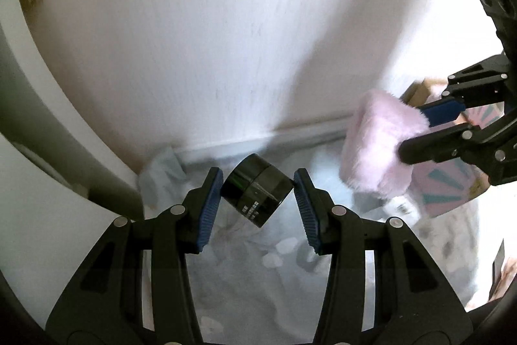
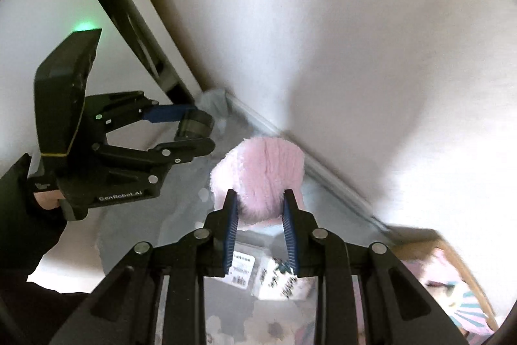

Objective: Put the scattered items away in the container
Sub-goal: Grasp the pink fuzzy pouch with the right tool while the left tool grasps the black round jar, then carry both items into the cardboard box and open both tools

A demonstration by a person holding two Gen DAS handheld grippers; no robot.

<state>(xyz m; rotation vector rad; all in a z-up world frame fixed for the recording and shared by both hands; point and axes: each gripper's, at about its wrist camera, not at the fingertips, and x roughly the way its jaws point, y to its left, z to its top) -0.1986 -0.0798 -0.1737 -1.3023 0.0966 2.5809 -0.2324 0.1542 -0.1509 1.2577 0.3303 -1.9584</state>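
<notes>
The bed (image 1: 245,296), covered in a pale floral sheet, is carrying the scattered items beside the white wall (image 1: 194,21). The cardboard box (image 1: 452,183), printed pink and teal, is lying at the right edge, probably serving as the container.

The right claw (image 2: 261,217) is clenching the pink fluffy pouch (image 2: 258,180) and holding it clear of the sheet, apparently for transfer toward the box. The pouch is sitting between the blue pads (image 2: 231,231) and projecting beyond the tips.

The left claw (image 1: 258,183) is gripping the black jar (image 1: 257,193), tilted, across its diameter near the tips, likewise raised above the bed. Two small white packets (image 2: 278,277) are lying on the sheet beneath the right claw.
</notes>
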